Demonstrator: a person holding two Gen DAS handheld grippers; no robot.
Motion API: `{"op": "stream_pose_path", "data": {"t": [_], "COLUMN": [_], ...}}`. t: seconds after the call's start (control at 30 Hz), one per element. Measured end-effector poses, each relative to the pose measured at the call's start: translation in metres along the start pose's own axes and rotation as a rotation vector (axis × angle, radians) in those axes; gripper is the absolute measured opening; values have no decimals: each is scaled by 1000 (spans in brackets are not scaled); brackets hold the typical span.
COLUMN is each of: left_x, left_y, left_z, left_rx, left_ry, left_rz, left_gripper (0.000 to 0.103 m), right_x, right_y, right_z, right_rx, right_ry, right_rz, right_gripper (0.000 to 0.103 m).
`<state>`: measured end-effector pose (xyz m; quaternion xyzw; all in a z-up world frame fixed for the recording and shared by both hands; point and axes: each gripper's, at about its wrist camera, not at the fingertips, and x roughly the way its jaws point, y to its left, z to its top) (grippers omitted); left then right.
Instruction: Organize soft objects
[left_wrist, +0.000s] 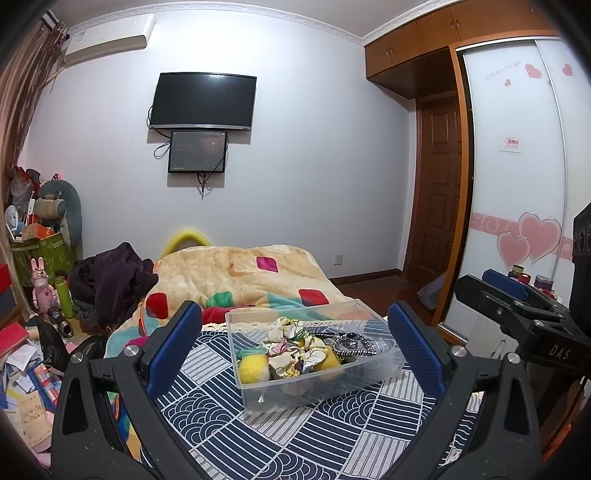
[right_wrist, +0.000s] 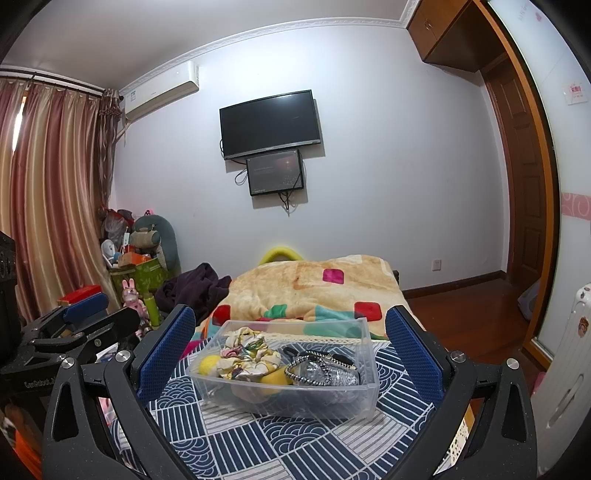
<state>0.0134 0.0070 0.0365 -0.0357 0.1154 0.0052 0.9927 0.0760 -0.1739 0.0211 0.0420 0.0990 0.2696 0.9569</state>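
A clear plastic bin (left_wrist: 258, 395) (right_wrist: 332, 402) stands on a navy patterned cloth (left_wrist: 258, 443) (right_wrist: 266, 443). In it lie yellow felt balls (left_wrist: 253, 369) (right_wrist: 208, 364), floral scrunchies (left_wrist: 288, 354) (right_wrist: 243, 350) and a silver glittery pouch with a braided band (left_wrist: 352, 345) (right_wrist: 325, 373). My left gripper (left_wrist: 295, 343) is open and empty, held just before the bin. My right gripper (right_wrist: 291, 347) is open and empty too, facing the bin. Each gripper shows at the edge of the other's view: the right one (left_wrist: 517, 306) and the left one (right_wrist: 74, 321).
A folded fleece blanket (left_wrist: 240, 277) (right_wrist: 314, 288) lies beyond the bin, with dark clothes (left_wrist: 110, 280) (right_wrist: 192, 288) to its left. A cluttered corner with a green box and toys (left_wrist: 40, 243) (right_wrist: 140, 266) is at far left. A wardrobe (left_wrist: 517, 184) stands right.
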Motion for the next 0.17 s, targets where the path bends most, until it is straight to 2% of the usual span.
{"op": "stream_pose_path", "data": {"t": [0.17], "left_x": [1], "left_y": [2], "left_z": [0], "left_rx": [-13], "left_ry": [5], "left_rz": [-9], "left_gripper": [102], "right_x": [0], "right_y": [-1], "right_z": [0], "right_rx": [-2], "right_ry": [2], "right_rz": [0], "right_gripper": [103]}}
